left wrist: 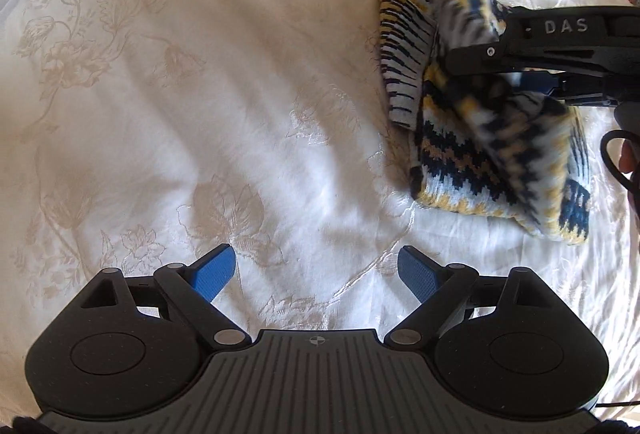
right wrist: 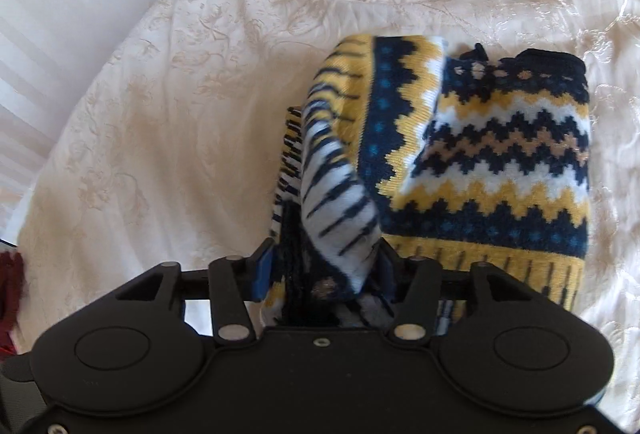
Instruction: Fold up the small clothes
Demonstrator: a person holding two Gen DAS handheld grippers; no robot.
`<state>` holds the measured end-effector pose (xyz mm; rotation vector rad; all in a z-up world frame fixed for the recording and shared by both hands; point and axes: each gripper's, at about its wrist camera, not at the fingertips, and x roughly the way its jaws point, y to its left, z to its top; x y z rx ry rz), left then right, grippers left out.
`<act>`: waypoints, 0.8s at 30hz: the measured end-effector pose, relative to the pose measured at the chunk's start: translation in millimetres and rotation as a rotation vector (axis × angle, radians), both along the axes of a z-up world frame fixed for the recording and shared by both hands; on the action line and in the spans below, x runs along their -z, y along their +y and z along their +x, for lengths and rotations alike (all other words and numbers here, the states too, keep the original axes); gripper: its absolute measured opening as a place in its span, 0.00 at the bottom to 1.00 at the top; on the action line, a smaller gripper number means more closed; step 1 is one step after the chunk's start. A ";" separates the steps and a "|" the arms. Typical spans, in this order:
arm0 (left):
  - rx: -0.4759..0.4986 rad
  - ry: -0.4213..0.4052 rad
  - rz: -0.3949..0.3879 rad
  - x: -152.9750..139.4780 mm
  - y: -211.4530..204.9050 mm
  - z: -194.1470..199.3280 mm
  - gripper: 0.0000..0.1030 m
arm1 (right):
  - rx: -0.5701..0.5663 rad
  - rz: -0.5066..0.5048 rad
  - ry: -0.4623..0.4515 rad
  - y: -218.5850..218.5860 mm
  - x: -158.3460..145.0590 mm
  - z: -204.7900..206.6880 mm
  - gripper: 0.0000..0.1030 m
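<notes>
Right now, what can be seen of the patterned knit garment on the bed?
The knit garment is a small, soft piece in navy, yellow, white and tan zigzag bands with blue dots. It lies partly folded on the cream floral bedspread. A striped, ribbed flap is lifted over it, its end between the pads of the right claw; whether they press it is unclear. The left claw hangs open, apart from it.

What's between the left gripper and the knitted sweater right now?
Nothing but bare bedspread, as the left wrist view shows: the left gripper hangs open over it, and the sweater lies beyond, to the right, where the right gripper has a flap.
</notes>
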<state>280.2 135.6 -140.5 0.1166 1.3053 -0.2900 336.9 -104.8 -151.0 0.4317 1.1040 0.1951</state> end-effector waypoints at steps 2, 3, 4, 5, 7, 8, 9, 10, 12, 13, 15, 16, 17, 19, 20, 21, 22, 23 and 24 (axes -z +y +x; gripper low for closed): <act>0.010 -0.006 0.000 -3.2 -3.2 1.3 0.86 | 0.008 0.106 -0.036 -8.6 -6.1 -6.2 0.62; 0.013 -0.011 -0.002 -5.1 -4.8 1.9 0.86 | 0.024 0.109 -0.060 -12.7 -11.1 -10.5 0.64; 0.017 -0.021 -0.003 -8.4 -7.2 2.6 0.86 | 0.042 0.100 -0.082 -17.3 -15.2 -14.6 0.70; 0.021 -0.031 -0.004 -11.8 -10.1 4.4 0.86 | 0.061 0.096 -0.096 -23.5 -17.7 -18.6 0.74; 0.026 -0.052 -0.012 -18.4 -15.8 8.5 0.86 | 0.117 0.082 -0.104 -40.0 -20.6 -29.6 0.74; 0.027 -0.062 -0.022 -21.6 -18.9 10.7 0.86 | 0.144 0.067 -0.100 -47.9 -20.6 -34.7 0.75; 0.026 -0.074 -0.044 -24.5 -23.3 13.2 0.86 | 0.167 0.050 -0.095 -55.4 -20.1 -39.6 0.75; 0.023 -0.079 -0.064 -26.5 -26.7 16.0 0.86 | 0.191 0.030 -0.085 -64.3 -18.5 -43.2 0.77; 0.011 -0.076 -0.106 -29.3 -35.6 23.7 0.86 | 0.224 -0.005 -0.069 -78.1 -14.5 -52.7 0.78; 0.006 -0.074 -0.130 -29.4 -40.1 27.4 0.86 | 0.232 -0.021 -0.064 -83.3 -12.7 -57.6 0.78; -0.009 -0.066 -0.170 -27.2 -49.8 34.9 0.86 | 0.238 -0.044 -0.060 -90.2 -9.4 -66.3 0.78; -0.016 -0.064 -0.186 -24.1 -56.3 38.8 0.86 | 0.237 -0.052 -0.055 -93.5 -7.2 -70.5 0.78; -0.021 -0.058 -0.193 -18.7 -63.6 43.0 0.86 | 0.237 -0.053 -0.050 -94.9 -5.9 -73.9 0.78; -0.036 -0.045 -0.189 -10.9 -74.4 50.2 0.86 | 0.233 -0.050 -0.040 -96.5 -2.7 -80.2 0.78; -0.046 -0.038 -0.195 -7.0 -78.3 53.7 0.86 | 0.232 -0.049 -0.037 -96.6 -1.7 -81.9 0.78; -0.053 -0.030 -0.201 -3.3 -81.5 56.2 0.86 | 0.228 -0.048 -0.034 -97.2 -0.6 -85.4 0.78; -0.054 -0.011 -0.207 1.0 -84.6 58.5 0.83 | 0.225 -0.044 -0.032 -97.4 0.4 -87.2 0.78; -0.043 0.030 -0.222 7.5 -86.7 60.6 0.79 | 0.223 -0.038 -0.031 -97.4 1.2 -88.3 0.78; -0.035 0.062 -0.232 13.5 -88.6 62.2 0.57 | 0.220 -0.034 -0.029 -97.4 2.1 -89.6 0.78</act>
